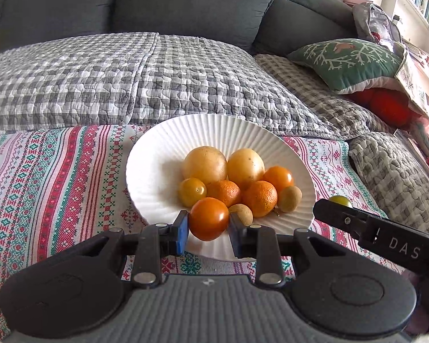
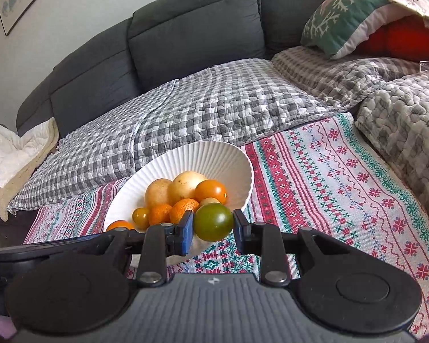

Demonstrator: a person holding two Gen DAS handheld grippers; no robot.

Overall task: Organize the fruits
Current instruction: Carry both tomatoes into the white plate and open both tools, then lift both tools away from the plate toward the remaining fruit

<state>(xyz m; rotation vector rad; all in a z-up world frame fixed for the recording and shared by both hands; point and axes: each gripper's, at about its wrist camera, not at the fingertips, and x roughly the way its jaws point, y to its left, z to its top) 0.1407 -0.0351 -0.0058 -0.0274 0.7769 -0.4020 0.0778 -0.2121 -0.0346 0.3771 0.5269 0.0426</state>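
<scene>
both claws carrying tomatoes at the white bowl

left claw [image 1: 208,227] is gripping an orange tomato [image 1: 208,218] between its blue pads, hanging over the near rim of the ribbed white bowl [image 1: 157,154]. right claw [image 2: 213,224] is pinching a green tomato [image 2: 213,222] just beside the bowl's near right edge, over the patterned tablecloth [image 2: 343,177]; in the left wrist view that fruit is peeking out behind the right claw's black body. the bowl is sitting on the table and is holding two pale yellow round fruits [image 1: 205,164] at the back, two mandarins [image 1: 259,198], another orange tomato [image 1: 278,177], a yellow tomato [image 1: 192,192] and two small tan fruits [image 1: 289,199]. grey checked quilt [image 1: 100,80] is lying on the dark sofa [image 1: 186,5] behind the table, green cushion [image 1: 346,63] resting at far right
</scene>
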